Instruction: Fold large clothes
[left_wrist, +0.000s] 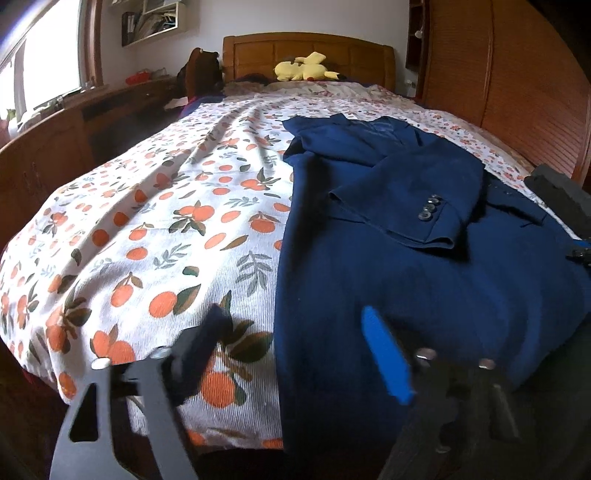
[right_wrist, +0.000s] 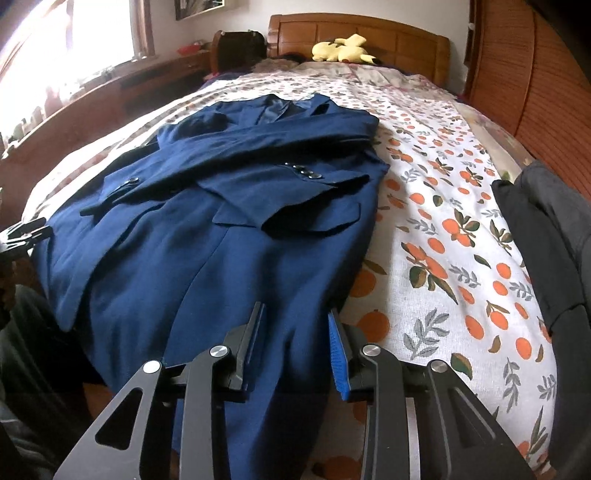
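Observation:
A navy blue coat (left_wrist: 406, 240) lies lengthwise on the bed, collar toward the headboard, both sleeves folded across its front; it also shows in the right wrist view (right_wrist: 221, 221). Its hem hangs over the foot of the bed. My left gripper (left_wrist: 295, 325) is open, hovering over the coat's left hem edge and the bedspread. My right gripper (right_wrist: 295, 321) is open just above the coat's hem near its right edge, touching nothing that I can see. The right gripper also shows in the left wrist view (left_wrist: 561, 199) at the far right.
The bed has an orange-print bedspread (left_wrist: 166, 221) and a wooden headboard (left_wrist: 310, 51) with a yellow plush toy (left_wrist: 306, 68). A wooden desk (left_wrist: 55, 140) runs along the left under the window. A slatted wooden wardrobe (right_wrist: 535, 92) stands right. Dark clothing (right_wrist: 546, 240) lies at the bed's right edge.

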